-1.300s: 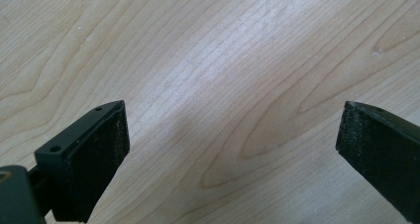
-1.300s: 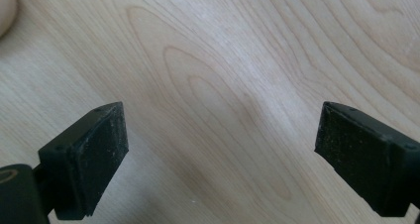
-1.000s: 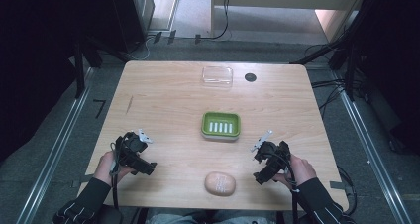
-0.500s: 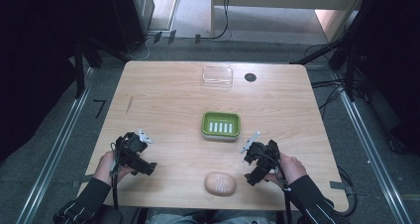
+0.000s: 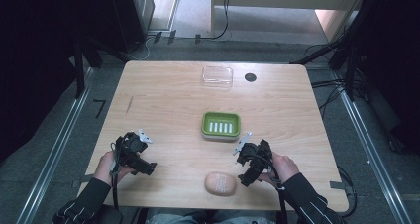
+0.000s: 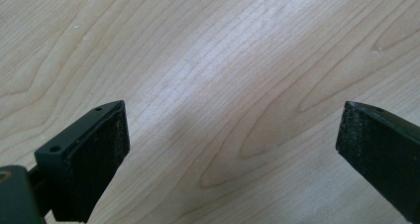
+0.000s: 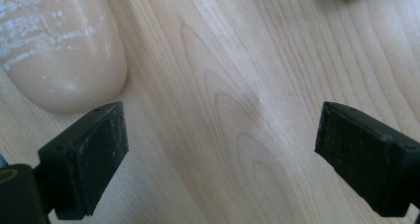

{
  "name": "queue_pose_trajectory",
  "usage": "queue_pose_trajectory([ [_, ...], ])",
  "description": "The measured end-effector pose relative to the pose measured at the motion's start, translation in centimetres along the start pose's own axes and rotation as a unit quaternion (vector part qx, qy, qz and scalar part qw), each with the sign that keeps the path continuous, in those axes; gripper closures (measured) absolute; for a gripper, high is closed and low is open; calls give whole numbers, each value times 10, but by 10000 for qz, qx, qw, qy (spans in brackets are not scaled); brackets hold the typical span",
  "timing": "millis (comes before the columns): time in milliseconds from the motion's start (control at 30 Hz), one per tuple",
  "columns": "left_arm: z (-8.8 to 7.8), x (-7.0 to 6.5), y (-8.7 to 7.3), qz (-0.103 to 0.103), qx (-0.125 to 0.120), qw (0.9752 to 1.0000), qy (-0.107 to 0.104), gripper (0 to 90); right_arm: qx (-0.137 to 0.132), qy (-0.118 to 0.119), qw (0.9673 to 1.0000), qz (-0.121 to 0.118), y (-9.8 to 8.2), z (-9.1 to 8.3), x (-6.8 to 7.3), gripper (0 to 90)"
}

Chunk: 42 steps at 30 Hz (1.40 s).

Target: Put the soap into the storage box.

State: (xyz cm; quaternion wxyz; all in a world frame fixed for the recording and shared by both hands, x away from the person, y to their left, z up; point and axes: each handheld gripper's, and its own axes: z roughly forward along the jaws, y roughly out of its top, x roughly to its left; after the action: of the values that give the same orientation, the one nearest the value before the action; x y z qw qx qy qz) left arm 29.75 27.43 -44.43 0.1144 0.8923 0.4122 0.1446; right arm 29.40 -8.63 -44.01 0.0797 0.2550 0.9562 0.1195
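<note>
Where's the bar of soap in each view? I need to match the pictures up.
High view: the beige soap bar lies at the table's near edge, just left of the right gripper.
Left gripper view: the soap is not in it, just bare wooden table.
Right gripper view: the soap bar sits top left, above the left jaw, outside the open jaws.
Shared landmark: the tabletop's wood grain.

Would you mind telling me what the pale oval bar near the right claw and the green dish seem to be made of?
The oval bar looks like soap: a waxy, matt beige block with whitish dried streaks and rounded edges. The green dish seems moulded plastic, smooth and evenly coloured, with pale slots in its floor. Neither can be settled by look alone.
</note>
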Motion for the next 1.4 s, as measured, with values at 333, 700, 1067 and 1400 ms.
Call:
queue_pose_trajectory([
  [333,0,0,0,-3,-3,10000,-2,5,70,15,9995,-305,13,4,8,70],
  [700,0,0,0,11,3,10000,5,5,8,104,9988,-471,29,5,14,70],
  [1067,0,1,-1,19,4,10000,2,5,36,311,9973,-659,39,8,26,70],
  [1400,0,1,-1,16,-2,10000,1,5,7,582,9949,-823,44,7,36,67],
])
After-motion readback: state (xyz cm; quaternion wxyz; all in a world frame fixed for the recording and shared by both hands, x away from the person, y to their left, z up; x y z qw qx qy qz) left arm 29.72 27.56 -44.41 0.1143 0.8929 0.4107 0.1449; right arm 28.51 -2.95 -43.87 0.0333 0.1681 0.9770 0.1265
